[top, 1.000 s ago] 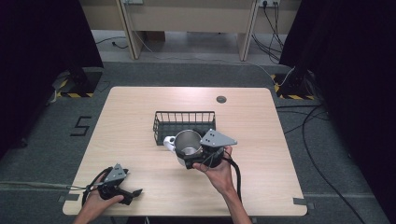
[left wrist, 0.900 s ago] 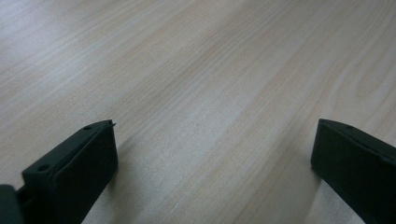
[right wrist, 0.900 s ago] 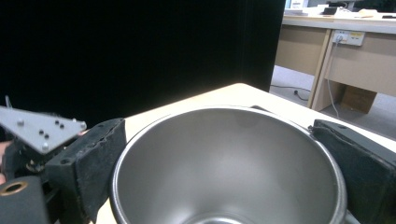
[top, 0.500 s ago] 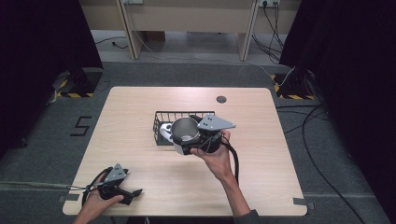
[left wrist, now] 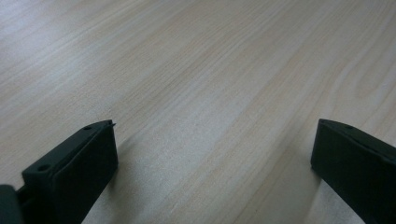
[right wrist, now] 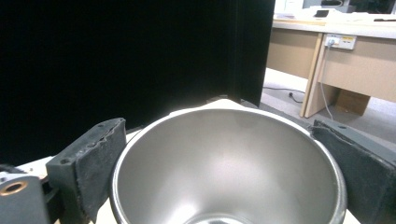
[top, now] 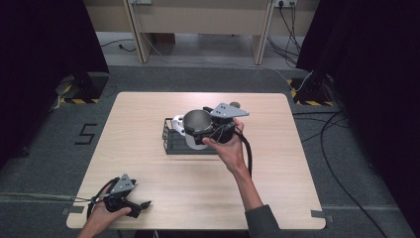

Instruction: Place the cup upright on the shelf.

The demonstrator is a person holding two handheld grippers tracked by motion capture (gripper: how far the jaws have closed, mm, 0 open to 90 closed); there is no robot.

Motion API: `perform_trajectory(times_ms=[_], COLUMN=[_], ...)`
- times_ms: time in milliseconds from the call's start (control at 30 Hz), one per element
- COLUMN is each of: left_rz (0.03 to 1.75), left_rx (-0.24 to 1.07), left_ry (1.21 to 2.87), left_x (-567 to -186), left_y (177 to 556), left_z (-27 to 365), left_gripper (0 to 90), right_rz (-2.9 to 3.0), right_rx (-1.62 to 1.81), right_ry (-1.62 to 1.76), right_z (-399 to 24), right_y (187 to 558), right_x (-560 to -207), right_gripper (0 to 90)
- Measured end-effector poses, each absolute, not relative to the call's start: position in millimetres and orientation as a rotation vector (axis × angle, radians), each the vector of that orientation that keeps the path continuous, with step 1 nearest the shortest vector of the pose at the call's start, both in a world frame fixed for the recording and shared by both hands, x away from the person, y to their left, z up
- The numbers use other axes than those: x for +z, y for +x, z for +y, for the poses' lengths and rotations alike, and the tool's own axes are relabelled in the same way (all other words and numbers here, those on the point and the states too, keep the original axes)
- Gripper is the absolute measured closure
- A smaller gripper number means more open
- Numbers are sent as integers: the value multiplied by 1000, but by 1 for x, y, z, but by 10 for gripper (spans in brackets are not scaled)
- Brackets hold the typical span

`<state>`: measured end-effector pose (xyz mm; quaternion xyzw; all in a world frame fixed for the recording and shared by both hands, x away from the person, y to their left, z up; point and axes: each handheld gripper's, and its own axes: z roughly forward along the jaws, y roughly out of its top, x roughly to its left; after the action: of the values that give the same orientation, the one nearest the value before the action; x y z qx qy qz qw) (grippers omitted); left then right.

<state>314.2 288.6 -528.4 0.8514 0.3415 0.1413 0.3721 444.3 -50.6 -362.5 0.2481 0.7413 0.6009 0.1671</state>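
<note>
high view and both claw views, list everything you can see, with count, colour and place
cup: 1, steel, held in the right claw above the basket
basket: 1, black wire, mid table
white thing: 1, white, in the basket by the cup, too hidden to name
disc: 1, dark, far side of the table behind the right claw
table: 1, light wood, centre of the room
desk: 1, beige, on the floor beyond the table
cables: several, black, floor right of the table
left claw: 1, black, open, low over the table's near left corner
right claw: 1, black, shut on the cup's sides
hands: 2, each holding a claw
</note>
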Motion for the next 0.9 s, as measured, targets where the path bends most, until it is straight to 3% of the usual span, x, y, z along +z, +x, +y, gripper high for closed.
perform_trajectory(times_ms=[900], left_rz=[873], left_rx=[361], left_ry=[2182], left_x=[-528], left_y=[314], left_z=[289], left_gripper=[0], right_rz=[2139], right_rx=[1645], right_ry=[742], right_z=[-43], right_y=[511], right_x=[-386], right_gripper=[62])
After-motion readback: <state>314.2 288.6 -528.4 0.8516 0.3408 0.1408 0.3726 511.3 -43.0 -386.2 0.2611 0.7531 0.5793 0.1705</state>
